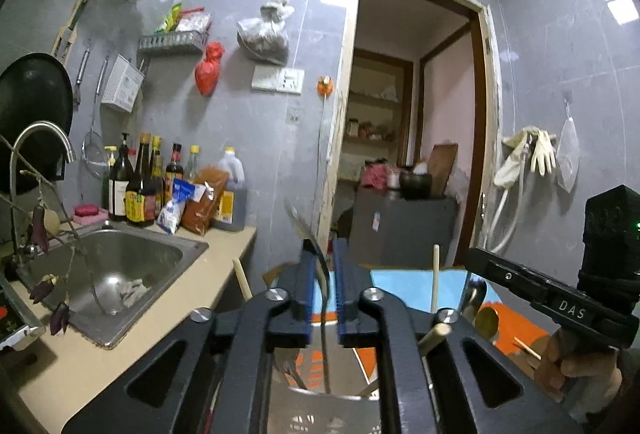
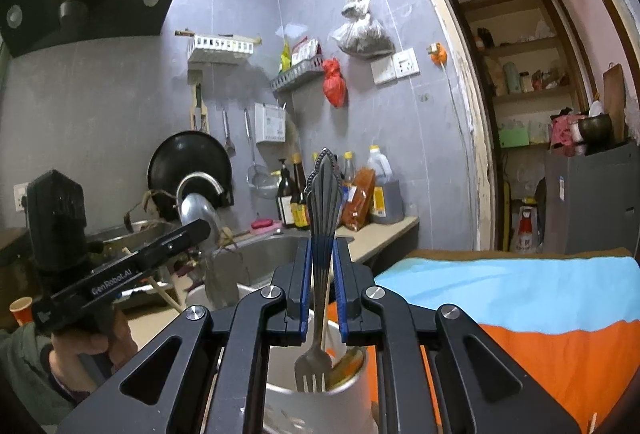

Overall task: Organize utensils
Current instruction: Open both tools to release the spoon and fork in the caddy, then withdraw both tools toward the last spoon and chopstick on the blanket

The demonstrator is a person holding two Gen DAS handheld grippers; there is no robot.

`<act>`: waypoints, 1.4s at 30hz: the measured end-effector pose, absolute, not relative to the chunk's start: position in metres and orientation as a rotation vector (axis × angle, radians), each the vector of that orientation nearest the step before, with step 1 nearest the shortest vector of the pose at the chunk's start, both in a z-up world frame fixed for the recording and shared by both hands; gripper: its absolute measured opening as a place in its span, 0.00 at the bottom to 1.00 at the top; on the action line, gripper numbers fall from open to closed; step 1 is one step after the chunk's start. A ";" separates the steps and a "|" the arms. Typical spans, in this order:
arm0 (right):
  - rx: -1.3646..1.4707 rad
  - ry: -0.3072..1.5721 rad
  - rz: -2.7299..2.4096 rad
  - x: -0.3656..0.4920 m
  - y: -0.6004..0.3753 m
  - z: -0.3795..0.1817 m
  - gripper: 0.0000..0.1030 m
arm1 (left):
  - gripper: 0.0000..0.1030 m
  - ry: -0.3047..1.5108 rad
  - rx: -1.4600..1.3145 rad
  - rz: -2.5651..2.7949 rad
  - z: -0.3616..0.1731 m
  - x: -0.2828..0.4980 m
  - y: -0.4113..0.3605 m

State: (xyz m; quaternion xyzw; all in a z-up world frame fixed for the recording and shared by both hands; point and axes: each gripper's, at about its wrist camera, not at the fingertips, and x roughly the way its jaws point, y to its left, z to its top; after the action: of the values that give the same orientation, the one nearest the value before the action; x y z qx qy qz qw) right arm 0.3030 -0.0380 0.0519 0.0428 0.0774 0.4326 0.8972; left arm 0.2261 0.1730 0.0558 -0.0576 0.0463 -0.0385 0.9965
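Right gripper clamped on a fork by its handle, tines down over a white holder, seemingly for lowering in; left gripper closed on a thin metal utensil, type unclear, above a second holder beside the sink

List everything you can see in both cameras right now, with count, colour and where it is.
fork: one, silver, tines down over the holder, in the right gripper
spoon: one, silver, edge-on in the left gripper
utensil holder: one, white, below the grippers
cloth: one, blue and orange, on the table
sink: one, steel, in the counter
sauce bottles: several, dark, behind the sink
wok: one, black, by the wall
left hand-held gripper: one, black, blue pads
right hand-held gripper: one, black, blue pads
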 end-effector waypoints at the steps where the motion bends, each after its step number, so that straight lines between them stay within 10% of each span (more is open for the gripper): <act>1: 0.084 0.173 0.896 0.303 -0.038 0.051 0.10 | 0.21 0.110 -0.116 -0.076 0.056 0.226 0.172; 10: 0.103 0.192 0.884 0.295 -0.049 0.056 0.26 | 0.44 0.162 -0.157 -0.017 0.065 0.221 0.177; 21: 0.104 0.067 0.812 0.255 -0.085 0.080 0.78 | 0.73 0.111 -0.119 0.112 0.078 0.197 0.165; 42: 0.117 -0.012 0.741 0.223 -0.123 0.092 0.99 | 0.93 0.079 -0.112 0.273 0.098 0.191 0.161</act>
State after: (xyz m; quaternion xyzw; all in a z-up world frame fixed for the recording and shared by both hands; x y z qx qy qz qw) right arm 0.2234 -0.1232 0.0922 0.0572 -0.0057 0.3620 0.9304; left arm 0.1908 0.1610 0.0982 -0.0557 0.0396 0.1360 0.9883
